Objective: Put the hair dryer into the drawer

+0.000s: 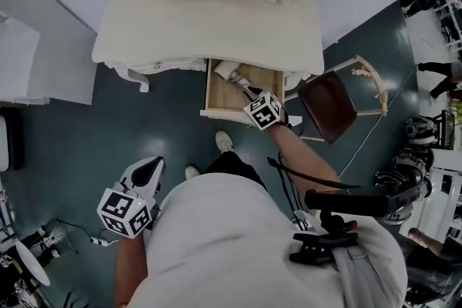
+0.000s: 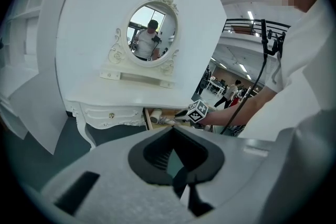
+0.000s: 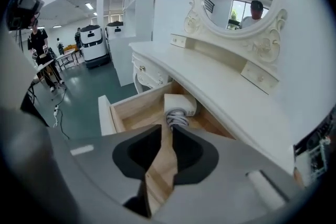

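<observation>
The white hair dryer (image 1: 229,72) lies inside the open wooden drawer (image 1: 210,94) of the white dressing table (image 1: 209,18). My right gripper (image 1: 249,91) hangs over the drawer and points down into it. In the right gripper view the hair dryer (image 3: 178,106) rests at the drawer's (image 3: 106,118) back with its coiled cord towards me. The right gripper (image 3: 169,136) is just above it, jaws narrowly apart with nothing between them. My left gripper (image 1: 150,169) stays low at the left, away from the table, its tips (image 2: 172,134) touching and empty.
A brown-seated chair (image 1: 328,101) stands right of the drawer. An oval mirror (image 2: 152,34) tops the dressing table. A white cabinet (image 1: 22,61) stands at the left, and cables (image 1: 79,234) lie on the green floor near it. My shoes (image 1: 224,141) are just before the drawer.
</observation>
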